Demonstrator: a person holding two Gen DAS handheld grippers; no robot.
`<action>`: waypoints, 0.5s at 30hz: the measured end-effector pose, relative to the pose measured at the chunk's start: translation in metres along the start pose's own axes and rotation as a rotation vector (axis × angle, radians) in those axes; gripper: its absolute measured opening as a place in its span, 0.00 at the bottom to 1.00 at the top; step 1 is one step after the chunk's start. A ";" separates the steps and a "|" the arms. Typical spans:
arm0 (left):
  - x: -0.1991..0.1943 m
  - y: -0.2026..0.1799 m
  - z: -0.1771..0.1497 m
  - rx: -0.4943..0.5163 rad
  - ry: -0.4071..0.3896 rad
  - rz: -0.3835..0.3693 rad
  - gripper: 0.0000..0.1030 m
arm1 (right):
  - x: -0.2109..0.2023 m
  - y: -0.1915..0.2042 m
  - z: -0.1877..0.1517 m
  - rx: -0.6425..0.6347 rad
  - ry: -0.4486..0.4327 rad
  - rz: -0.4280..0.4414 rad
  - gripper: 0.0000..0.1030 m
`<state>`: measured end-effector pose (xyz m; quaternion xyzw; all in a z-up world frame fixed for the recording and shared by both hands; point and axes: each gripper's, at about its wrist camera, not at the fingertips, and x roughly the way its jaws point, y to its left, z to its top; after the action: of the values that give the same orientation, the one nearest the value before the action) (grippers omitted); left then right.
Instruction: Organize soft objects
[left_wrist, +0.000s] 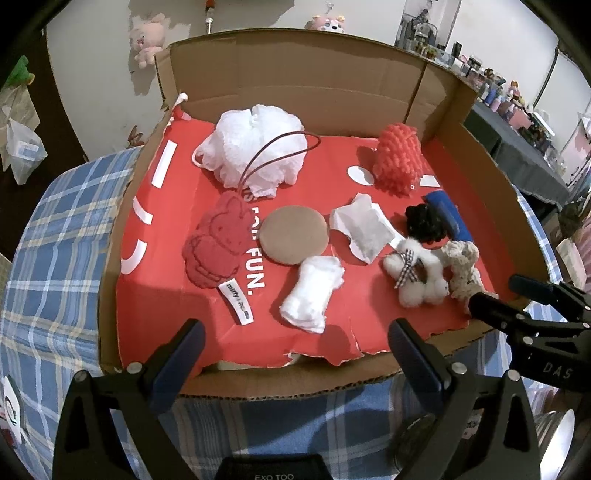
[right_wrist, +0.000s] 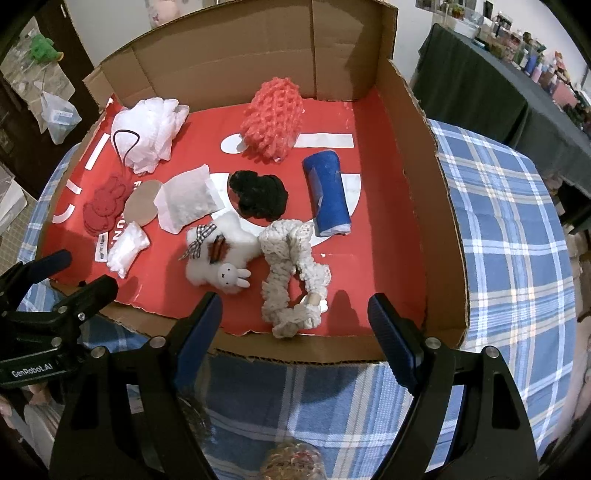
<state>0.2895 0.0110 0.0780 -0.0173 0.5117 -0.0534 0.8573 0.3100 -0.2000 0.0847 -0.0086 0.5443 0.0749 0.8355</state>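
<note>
Soft items spread singly across red-lined cardboard tray (right_wrist: 413, 206) on plaid-clothed surface (right_wrist: 517, 229), each reachable. Cream crocheted scrunchie (right_wrist: 291, 273) nearest right gripper (right_wrist: 295, 317); jaws apart, empty. Left gripper (left_wrist: 295, 343) likewise apart, hovering at tray's near edge.

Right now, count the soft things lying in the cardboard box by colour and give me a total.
White: 4, the mesh pouf, sachet, wad, plush bunny
Red: 2, the knit piece, flat bunny charm
Black: 1, the scrunchie
Blue: 1, the roll
Beige: 1, the crochet scrunchie
Brown: 1, the round pad
Total: 10
</note>
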 end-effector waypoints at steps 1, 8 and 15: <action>-0.001 0.001 -0.001 -0.001 0.000 -0.002 0.98 | 0.000 0.000 0.000 -0.002 -0.002 -0.002 0.78; -0.003 0.001 -0.002 0.001 -0.007 0.006 0.98 | -0.002 0.003 -0.002 -0.013 -0.011 -0.011 0.78; -0.003 0.001 0.000 -0.006 -0.008 0.013 0.98 | -0.002 0.004 -0.002 -0.018 -0.013 -0.010 0.78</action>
<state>0.2879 0.0124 0.0802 -0.0167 0.5087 -0.0464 0.8596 0.3064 -0.1965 0.0863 -0.0186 0.5381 0.0756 0.8393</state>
